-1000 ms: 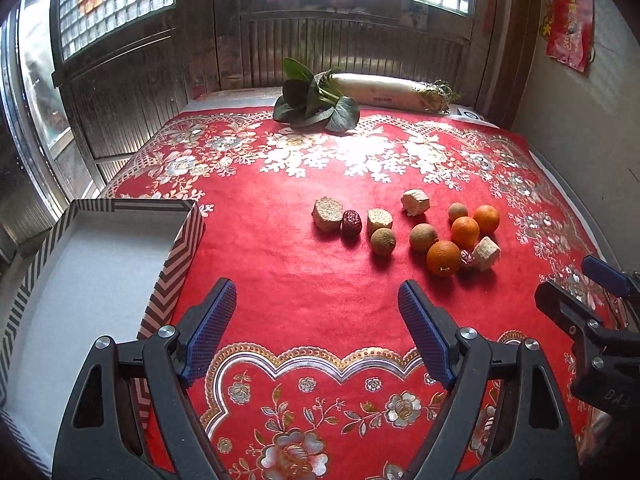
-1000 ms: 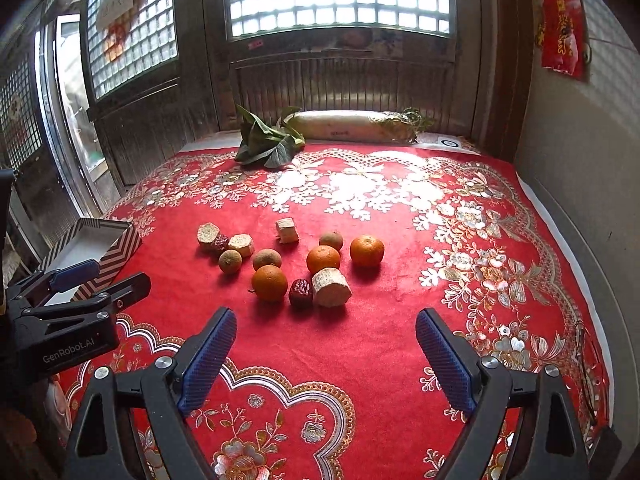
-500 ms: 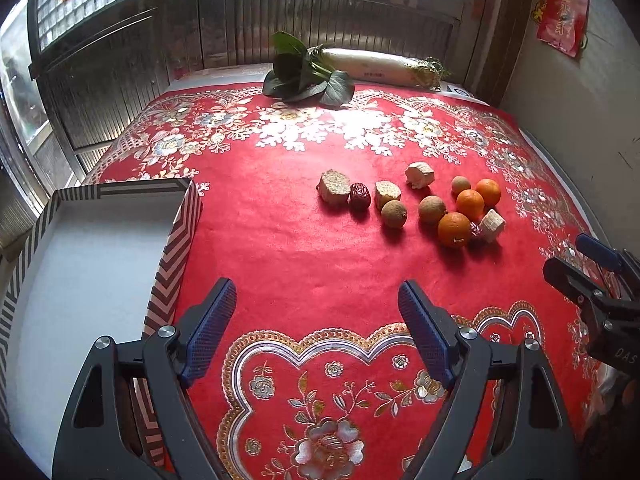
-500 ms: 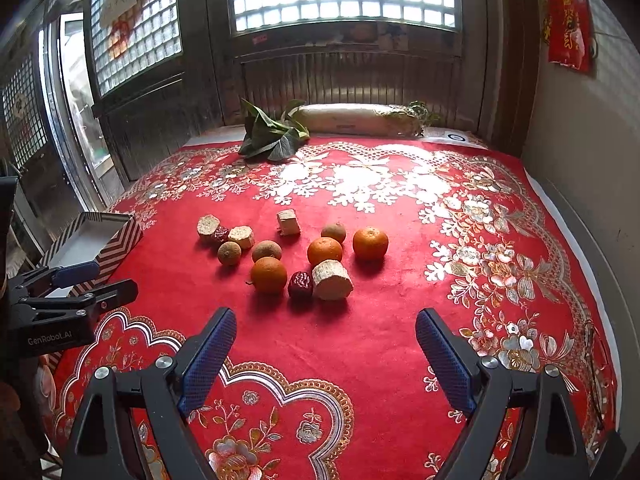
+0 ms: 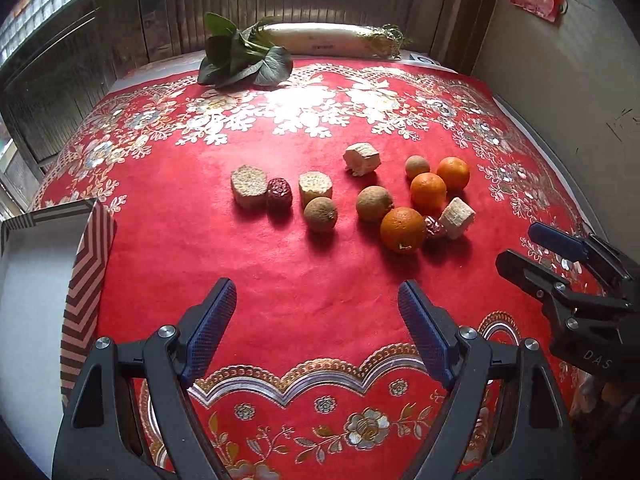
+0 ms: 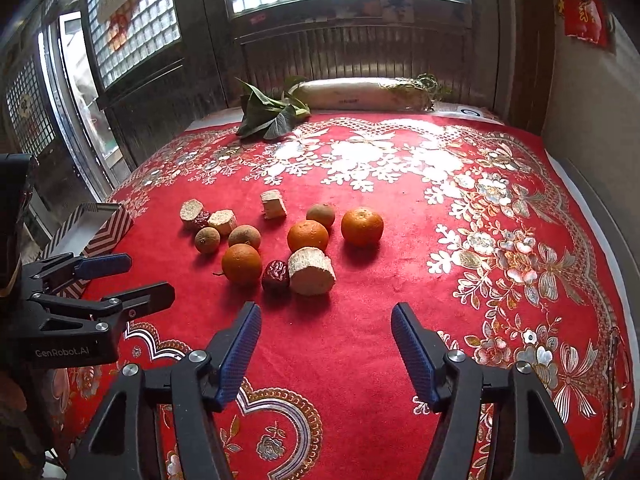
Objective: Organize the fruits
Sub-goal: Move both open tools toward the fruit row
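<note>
Three oranges lie mid-table on the red cloth; the nearest orange [image 5: 402, 230] [image 6: 241, 263] sits beside a red date [image 5: 435, 227] [image 6: 276, 274] and a pale cut chunk [image 5: 456, 217] [image 6: 311, 271]. Brown round fruits [image 5: 320, 214] [image 6: 207, 240] and more pale chunks [image 5: 249, 185] lie to their left. My left gripper [image 5: 316, 304] is open and empty, short of the fruits; it also shows in the right wrist view [image 6: 120, 276]. My right gripper [image 6: 326, 330] is open and empty, just short of the date and chunk; it shows at the right of the left wrist view [image 5: 532, 248].
A striped box [image 5: 86, 264] [image 6: 100, 226] with a white inside stands at the table's left edge. Leafy greens [image 5: 240, 60] and a long white radish [image 5: 328, 39] lie at the far edge. A wall runs along the right side.
Both grippers have moved forward toward the fruits, which now look larger and closer. Both stay open. The fruits have not moved.
</note>
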Motion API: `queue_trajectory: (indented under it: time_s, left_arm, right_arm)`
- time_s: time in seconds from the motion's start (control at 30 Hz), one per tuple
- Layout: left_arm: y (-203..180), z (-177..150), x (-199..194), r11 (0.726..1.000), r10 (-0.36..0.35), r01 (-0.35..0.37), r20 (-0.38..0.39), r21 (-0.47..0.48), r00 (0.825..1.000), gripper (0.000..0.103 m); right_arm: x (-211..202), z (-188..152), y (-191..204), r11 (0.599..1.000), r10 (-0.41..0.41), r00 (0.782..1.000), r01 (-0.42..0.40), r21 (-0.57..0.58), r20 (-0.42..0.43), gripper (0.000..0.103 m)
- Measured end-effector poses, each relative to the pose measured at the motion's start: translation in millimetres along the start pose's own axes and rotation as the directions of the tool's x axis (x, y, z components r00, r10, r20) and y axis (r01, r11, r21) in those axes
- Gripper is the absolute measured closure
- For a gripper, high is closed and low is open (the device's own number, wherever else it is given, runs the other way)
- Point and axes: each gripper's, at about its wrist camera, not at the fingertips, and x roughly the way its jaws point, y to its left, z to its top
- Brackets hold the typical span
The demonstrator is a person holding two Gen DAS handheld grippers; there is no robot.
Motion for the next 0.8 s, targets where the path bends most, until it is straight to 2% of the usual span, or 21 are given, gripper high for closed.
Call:
queue_trajectory:
  time_s: [0.2,0.33,0.4,0.47,0.53,0.57,0.6,0.73,0.8]
  left_arm:
    - [-21,14,24,0.999,-0.044,0.044,-0.031,0.022,0.999,0.019]
    - [-28,20,37,0.998,-0.060,0.061,-0.032,0.022,0.998,0.021]
    - [-31,21,42,0.997,-0.068,0.070,-0.042,0.029,0.997,0.035]
    - [-33,23,46,0.997,-0.062,0.063,-0.037,0.041,0.997,0.042]
    - [-34,25,47,0.996,-0.081,0.083,-0.031,0.044,0.996,0.057]
    - [-34,25,46,0.995,-0.091,0.093,-0.030,0.043,0.995,0.069]
    - [-34,25,46,0.994,-0.098,0.099,-0.028,0.042,0.995,0.072]
    - [-34,22,42,0.996,-0.077,0.078,-0.022,0.051,0.997,0.072]
    - [-32,20,39,0.996,-0.077,0.078,-0.021,0.043,0.997,0.072]
  right_arm:
    - [4,0,-11,1.000,-0.008,1.000,0.008,0.006,-0.012,0.037]
    - [8,-1,-17,1.000,0.022,1.000,-0.022,0.014,-0.021,0.037]
    - [10,0,-19,1.000,0.015,1.000,-0.015,0.013,-0.024,0.037]
    - [12,2,-20,1.000,0.023,0.999,-0.023,0.008,-0.025,0.037]
    - [15,5,-19,1.000,0.028,0.999,-0.028,-0.001,-0.026,0.037]
    - [16,7,-18,0.999,0.032,0.999,-0.032,-0.008,-0.027,0.038]
    - [19,9,-17,0.999,0.037,0.999,-0.037,-0.013,-0.029,0.039]
    - [34,18,-10,0.997,0.069,0.996,-0.071,-0.034,-0.056,0.048]
    - [44,21,-6,0.996,0.076,0.994,-0.080,-0.046,-0.078,0.056]
